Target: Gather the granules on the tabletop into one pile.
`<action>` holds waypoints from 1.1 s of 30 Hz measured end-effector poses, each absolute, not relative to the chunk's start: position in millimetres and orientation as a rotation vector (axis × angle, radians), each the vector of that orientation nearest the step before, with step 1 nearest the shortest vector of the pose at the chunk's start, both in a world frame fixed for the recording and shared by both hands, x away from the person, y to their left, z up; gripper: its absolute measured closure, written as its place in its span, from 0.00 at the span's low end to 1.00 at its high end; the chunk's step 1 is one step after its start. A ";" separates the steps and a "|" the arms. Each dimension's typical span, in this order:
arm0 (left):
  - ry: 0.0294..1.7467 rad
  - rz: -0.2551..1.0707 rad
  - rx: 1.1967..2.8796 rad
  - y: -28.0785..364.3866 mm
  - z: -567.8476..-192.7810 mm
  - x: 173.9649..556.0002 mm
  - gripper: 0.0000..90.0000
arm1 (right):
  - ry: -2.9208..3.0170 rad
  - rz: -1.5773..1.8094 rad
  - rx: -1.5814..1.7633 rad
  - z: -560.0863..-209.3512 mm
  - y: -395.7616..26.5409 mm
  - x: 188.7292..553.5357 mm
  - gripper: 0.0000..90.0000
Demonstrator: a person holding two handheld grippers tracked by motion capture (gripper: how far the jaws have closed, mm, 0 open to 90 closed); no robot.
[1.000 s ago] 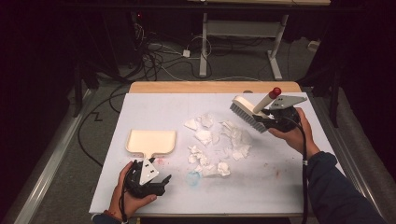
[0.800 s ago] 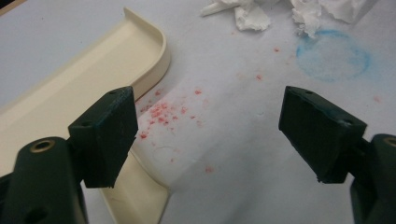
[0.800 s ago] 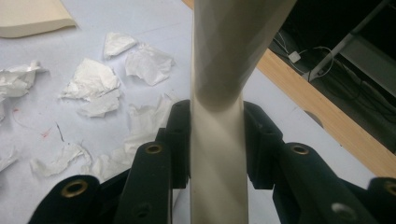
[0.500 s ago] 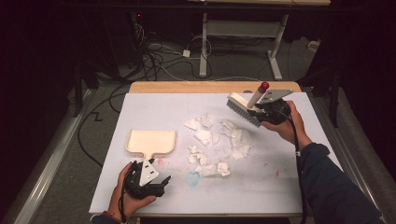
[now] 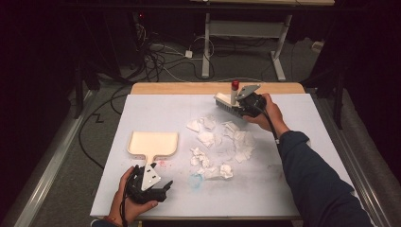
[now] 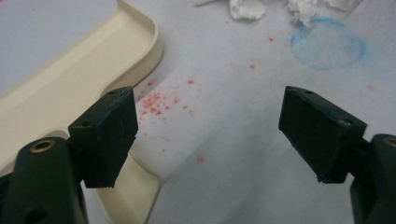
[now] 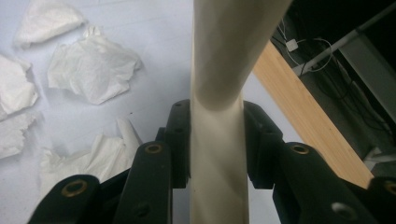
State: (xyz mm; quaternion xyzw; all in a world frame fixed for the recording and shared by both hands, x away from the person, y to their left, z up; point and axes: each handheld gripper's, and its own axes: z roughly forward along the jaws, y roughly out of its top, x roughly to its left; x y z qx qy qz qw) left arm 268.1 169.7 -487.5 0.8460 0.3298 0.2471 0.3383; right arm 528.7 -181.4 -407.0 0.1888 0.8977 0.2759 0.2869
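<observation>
A cream dustpan [image 5: 153,143] lies on the white sheet at the left, its handle pointing toward the near edge. My left gripper [image 5: 144,172] rests at that handle, open; in the left gripper view the dustpan [image 6: 70,79] handle runs under one jaw of the left gripper [image 6: 210,135], and nothing is pinched. Crumpled white paper scraps [image 5: 222,142] are scattered mid-table. My right gripper [image 5: 243,102] is shut on the cream handle of a brush [image 5: 226,105] with a red tip, held above the far side of the scraps. In the right gripper view the right gripper [image 7: 217,140] clamps the brush handle [image 7: 219,70], with paper scraps [image 7: 91,70] below.
The white sheet [image 5: 142,113] covers the table, with a wooden strip [image 5: 179,88] showing at the far edge. A blue ring stain [image 5: 195,179] and red specks [image 5: 163,164] mark the sheet near the dustpan handle. Cables and table legs lie on the floor beyond.
My right hand has carried the brush leftward and slightly down, from the far right corner to just behind the scraps. The left gripper and dustpan have stayed put.
</observation>
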 end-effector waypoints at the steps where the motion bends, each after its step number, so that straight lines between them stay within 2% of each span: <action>1: 0.859 0.648 2.203 170.7 -487.9 267.1 0.21 | 2.399 0.747 0.501 -407.7 -178.4 527.5 0.76; 10: 0.835 0.687 2.193 171.5 -481.2 265.0 0.21 | 2.491 0.732 0.365 -417.1 -173.4 504.4 0.76; 22: 0.824 0.680 2.209 167.5 -481.8 262.9 0.21 | 2.555 0.832 0.227 -417.6 -194.7 446.3 0.76; 29: 0.826 0.661 2.224 164.7 -482.6 262.2 0.21 | 2.529 0.833 0.175 -400.8 -196.0 426.7 0.76; 33: 0.835 0.663 2.212 165.8 -482.3 260.9 0.21 | 2.487 0.836 0.170 -389.1 -195.4 430.1 0.76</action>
